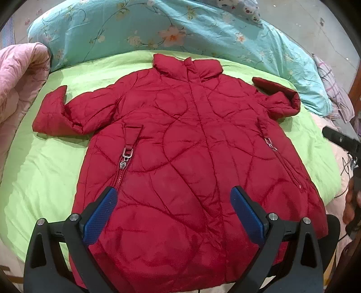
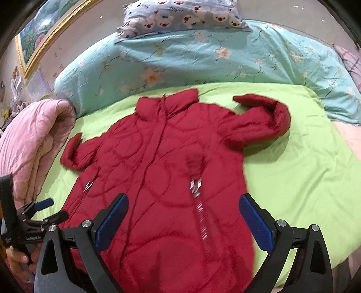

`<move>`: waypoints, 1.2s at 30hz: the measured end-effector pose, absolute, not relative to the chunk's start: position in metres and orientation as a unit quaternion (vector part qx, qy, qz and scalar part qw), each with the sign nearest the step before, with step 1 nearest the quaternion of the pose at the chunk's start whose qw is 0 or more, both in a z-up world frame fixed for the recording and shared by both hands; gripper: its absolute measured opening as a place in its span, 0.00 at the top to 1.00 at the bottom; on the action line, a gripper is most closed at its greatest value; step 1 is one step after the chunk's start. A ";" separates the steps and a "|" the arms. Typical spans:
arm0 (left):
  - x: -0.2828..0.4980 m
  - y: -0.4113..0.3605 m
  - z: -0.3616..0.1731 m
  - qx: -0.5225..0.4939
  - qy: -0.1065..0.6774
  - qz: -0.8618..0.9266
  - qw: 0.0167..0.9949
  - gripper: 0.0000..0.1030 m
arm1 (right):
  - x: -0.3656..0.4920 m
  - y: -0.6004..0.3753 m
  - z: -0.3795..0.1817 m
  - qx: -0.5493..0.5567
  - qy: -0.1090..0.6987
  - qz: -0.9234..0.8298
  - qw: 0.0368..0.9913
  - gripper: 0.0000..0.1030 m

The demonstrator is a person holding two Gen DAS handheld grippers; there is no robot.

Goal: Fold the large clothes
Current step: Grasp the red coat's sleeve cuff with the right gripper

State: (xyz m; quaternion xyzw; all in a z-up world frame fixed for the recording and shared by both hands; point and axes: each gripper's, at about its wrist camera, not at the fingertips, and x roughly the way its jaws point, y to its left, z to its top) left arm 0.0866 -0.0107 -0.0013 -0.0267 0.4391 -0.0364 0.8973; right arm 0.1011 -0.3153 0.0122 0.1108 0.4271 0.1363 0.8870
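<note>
A red quilted jacket (image 1: 180,139) lies flat, front up and zipped, on a lime green sheet (image 1: 45,162), collar at the far end. Both sleeves are bent at the elbow. My left gripper (image 1: 173,198) hovers open and empty above the jacket's lower hem. The jacket also shows in the right wrist view (image 2: 162,171), slightly blurred. My right gripper (image 2: 183,207) is open and empty above the hem's right half. The left gripper (image 2: 45,210) appears at the left edge of the right wrist view, held by a hand.
A turquoise floral duvet (image 1: 158,29) is bunched behind the collar, with a bear-print pillow (image 2: 180,15) on it. A pink quilt (image 1: 20,76) is rolled at the left. A framed picture (image 2: 45,33) hangs on the wall. The bed's right edge (image 2: 352,254) is close.
</note>
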 end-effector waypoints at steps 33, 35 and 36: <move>0.193 0.005 -0.043 -0.049 0.499 -0.027 0.864 0.02 | 0.370 -0.384 -0.058 -0.016 0.478 0.004 0.878 0.11; 0.198 0.006 -0.046 -0.050 0.504 -0.027 0.862 0.02 | 0.385 -0.383 -0.070 -0.036 0.488 -0.008 0.872 0.14; 0.199 0.006 -0.047 -0.050 0.506 -0.026 0.861 0.02 | 0.395 -0.382 -0.079 -0.050 0.493 -0.014 0.869 0.14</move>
